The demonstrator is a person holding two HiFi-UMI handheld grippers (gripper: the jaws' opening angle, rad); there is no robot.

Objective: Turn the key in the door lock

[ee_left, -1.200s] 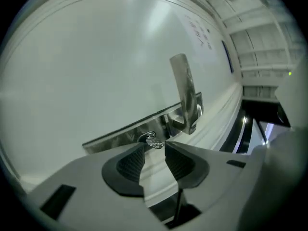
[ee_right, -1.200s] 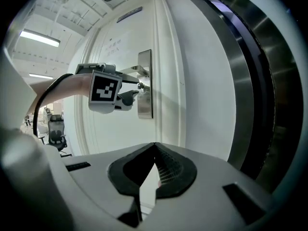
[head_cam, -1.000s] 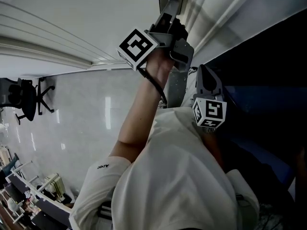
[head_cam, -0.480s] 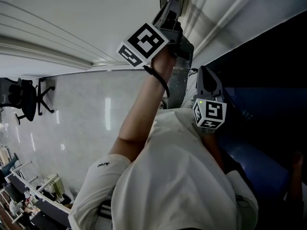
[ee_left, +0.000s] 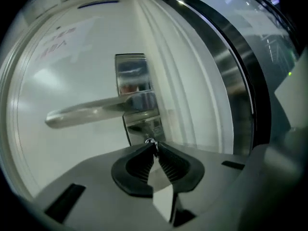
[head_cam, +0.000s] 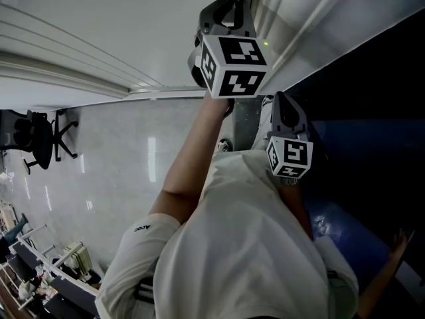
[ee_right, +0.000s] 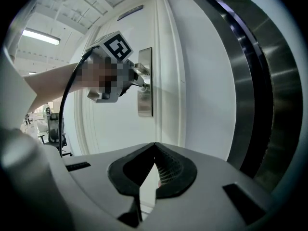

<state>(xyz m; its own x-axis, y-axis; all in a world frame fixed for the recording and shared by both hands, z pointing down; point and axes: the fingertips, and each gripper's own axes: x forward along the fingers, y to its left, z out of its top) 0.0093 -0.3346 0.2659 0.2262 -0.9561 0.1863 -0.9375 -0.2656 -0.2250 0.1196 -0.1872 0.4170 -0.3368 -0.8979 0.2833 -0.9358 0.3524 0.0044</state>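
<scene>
- The left tongs are gripping the small silvery metal key at their very tips. The jaws have just been closing and are now pinching the key head between the ribbed black pads.
- The key is sitting in the keyhole at the 6 o'clock end of the polished rectangular steel lock plate. It is lying directly below the brushed metal lever handle, which is pointing toward 9 o'clock across the white panelled door.
- The right tongs are hanging well apart from the door, jaws shut together on nothing, and are taking no part.
- The step in hand appears to be the rotation of the key in the cylinder.
- For a clean turn, the operator should be holding the left tongs in line with the key shaft, so that the wrist roll is going into pure twist and is not bending the key.
- The hold looks shallow, with only the pad tips bearing on the key head, so squeeze pressure should be staying constant throughout the turn. If the pads are slipping, the operator should be re-gripping deeper before continuing.
- The tong body should be staying clear of the lever at 12 o'clock of the key.
- Turning should be proceeding slowly and ending at the stop, without forcing.
</scene>
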